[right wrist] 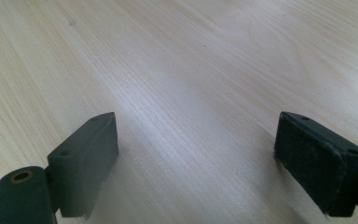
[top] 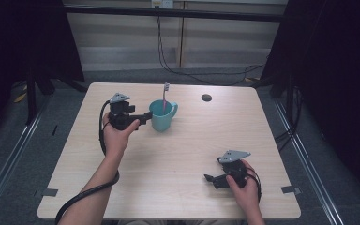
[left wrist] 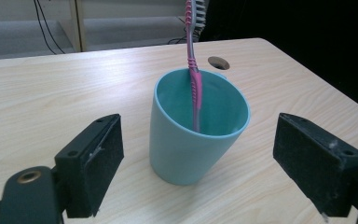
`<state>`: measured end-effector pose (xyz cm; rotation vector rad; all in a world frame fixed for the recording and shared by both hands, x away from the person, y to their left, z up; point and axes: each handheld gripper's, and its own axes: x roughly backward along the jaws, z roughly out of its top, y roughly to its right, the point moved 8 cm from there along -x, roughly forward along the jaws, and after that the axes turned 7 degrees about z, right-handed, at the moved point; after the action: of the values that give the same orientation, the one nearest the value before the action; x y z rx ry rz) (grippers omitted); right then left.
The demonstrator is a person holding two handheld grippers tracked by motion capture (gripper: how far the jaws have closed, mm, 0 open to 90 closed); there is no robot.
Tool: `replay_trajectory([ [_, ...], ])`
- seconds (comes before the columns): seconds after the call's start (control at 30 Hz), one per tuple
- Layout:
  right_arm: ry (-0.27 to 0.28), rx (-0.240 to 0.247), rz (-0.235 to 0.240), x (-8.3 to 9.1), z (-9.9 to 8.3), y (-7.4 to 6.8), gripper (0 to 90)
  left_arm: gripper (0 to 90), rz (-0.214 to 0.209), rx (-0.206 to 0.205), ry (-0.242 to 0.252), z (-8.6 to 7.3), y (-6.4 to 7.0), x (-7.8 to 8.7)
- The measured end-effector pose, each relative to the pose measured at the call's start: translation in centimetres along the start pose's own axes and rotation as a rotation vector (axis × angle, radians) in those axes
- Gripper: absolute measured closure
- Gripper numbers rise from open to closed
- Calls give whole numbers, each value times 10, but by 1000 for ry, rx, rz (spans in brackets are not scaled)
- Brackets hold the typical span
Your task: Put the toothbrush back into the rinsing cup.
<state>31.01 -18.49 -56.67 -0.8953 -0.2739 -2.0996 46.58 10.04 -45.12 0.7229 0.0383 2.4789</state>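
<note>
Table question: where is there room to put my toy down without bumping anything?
Most of the table is bare. The biggest free patch lies in the middle, between the teal cup and the right tongs. The far right side beyond the small round hole is free too. It is crowded only by the cup, where the left tongs sit close.

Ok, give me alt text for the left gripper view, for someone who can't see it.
A teal cup stands on a pale wooden table with a pink toothbrush leaning inside it, head up. The left gripper is open, its two black jaws wide apart on either side of the cup and not touching it.
</note>
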Motion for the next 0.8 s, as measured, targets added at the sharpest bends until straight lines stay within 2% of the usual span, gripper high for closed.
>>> replay_trajectory([
  [0.3,1,-1,-1,0,0,0,132,160,-7,8,-14,-8,-3,3],
  [0.8,1,-1,-1,0,0,0,132,160,-12,18,-10,-20,-10,10],
])
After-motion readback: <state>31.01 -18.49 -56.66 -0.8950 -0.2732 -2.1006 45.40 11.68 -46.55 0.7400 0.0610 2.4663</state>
